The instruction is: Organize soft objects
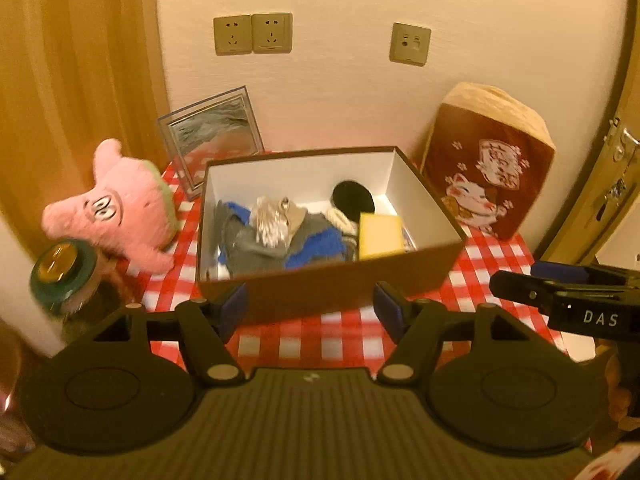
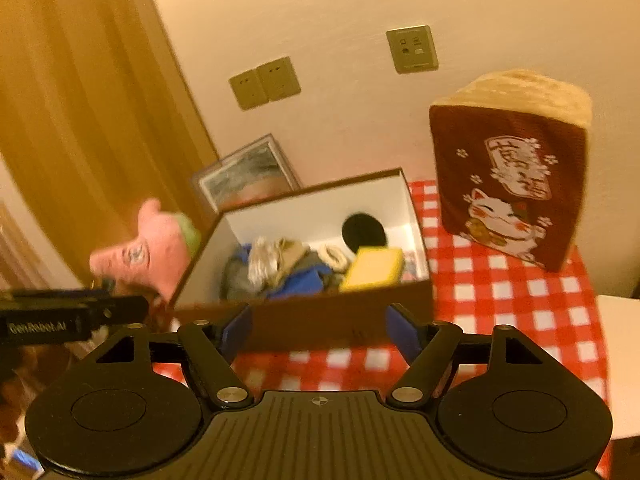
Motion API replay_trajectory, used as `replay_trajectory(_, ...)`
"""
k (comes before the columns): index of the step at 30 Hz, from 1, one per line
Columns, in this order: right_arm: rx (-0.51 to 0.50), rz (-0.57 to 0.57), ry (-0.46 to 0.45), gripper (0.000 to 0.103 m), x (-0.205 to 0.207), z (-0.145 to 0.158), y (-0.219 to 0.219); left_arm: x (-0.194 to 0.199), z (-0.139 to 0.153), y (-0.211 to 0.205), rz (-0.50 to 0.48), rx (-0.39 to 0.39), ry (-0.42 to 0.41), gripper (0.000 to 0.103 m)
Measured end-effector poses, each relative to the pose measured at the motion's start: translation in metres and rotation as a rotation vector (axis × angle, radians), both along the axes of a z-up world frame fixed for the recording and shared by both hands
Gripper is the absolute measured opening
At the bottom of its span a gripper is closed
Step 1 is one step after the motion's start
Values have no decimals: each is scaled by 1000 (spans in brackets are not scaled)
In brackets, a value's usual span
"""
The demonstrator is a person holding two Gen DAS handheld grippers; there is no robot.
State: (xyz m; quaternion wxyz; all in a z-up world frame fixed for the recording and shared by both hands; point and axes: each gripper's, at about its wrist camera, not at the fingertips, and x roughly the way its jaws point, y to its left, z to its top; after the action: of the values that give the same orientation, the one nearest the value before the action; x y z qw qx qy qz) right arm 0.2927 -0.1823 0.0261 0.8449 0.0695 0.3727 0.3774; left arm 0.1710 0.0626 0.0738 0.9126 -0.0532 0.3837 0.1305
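Observation:
A brown cardboard box (image 1: 340,284) with a white inside stands on the red-checked table. It holds grey and blue cloth (image 1: 280,248), a silvery bundle (image 1: 270,220), a black round item (image 1: 352,198) and a yellow sponge (image 1: 380,236). A pink plush toy (image 1: 120,212) lies left of the box. A dark red lucky-cat cushion (image 1: 488,168) leans on the wall at the right. My left gripper (image 1: 310,310) is open and empty in front of the box. My right gripper (image 2: 320,330) is open and empty, also in front of the box (image 2: 328,316); the plush (image 2: 152,248) and cushion (image 2: 508,184) show there too.
A framed picture (image 1: 212,136) leans on the wall behind the box. A jar with a green lid (image 1: 60,272) stands at the table's left edge. Wall sockets (image 1: 252,34) are above. A wooden door (image 1: 60,80) is at the left.

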Motion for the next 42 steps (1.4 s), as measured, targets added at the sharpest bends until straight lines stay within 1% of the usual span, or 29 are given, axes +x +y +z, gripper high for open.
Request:
replay_trajectory(3,-30,33,-30,75,-25,1,-17,-29,2,-23,12,2,-4,69)
replay_trajectory(5,-51,48,-45,75,-42,1,-29,-47,3,-36,23,7,-2,75)
replay_trajectory(8,-71,63,-57,76,-63,-1,-44,-72,5,-52,33,8,-5,77)
replay_trajectory(11,-83,57,-39,76,-82,-3,-58,-89,3,-60,45,-10,-1,78)
replay_trajectory(13,-73,46,-24,76,-91,-3,-67,-99,2,-66,50,-13,4,78)
replay_trajectory(16,-60,27,14,76,-103,-5,-78,-113,0,-75,59,22,13,78)
replay_trajectory(18,-69,15,38,76,-113,-7,-81,-121,-3,-79,52,38,26,78)
replay_trajectory(25,-98,-1,79,76,-149,-9,-83,-148,-12,-88,24,17,81,78)
replay_trajectory(29,-132,-16,111,76,-163,-9,-82,-155,-15,-86,3,-5,107,78)
replay_trajectory(39,-178,-63,119,76,-200,3,-81,-173,-20,-84,-87,-31,132,78)
replay_trajectory(42,-193,-71,128,76,-209,5,-78,-179,-20,-81,-101,-41,135,78)
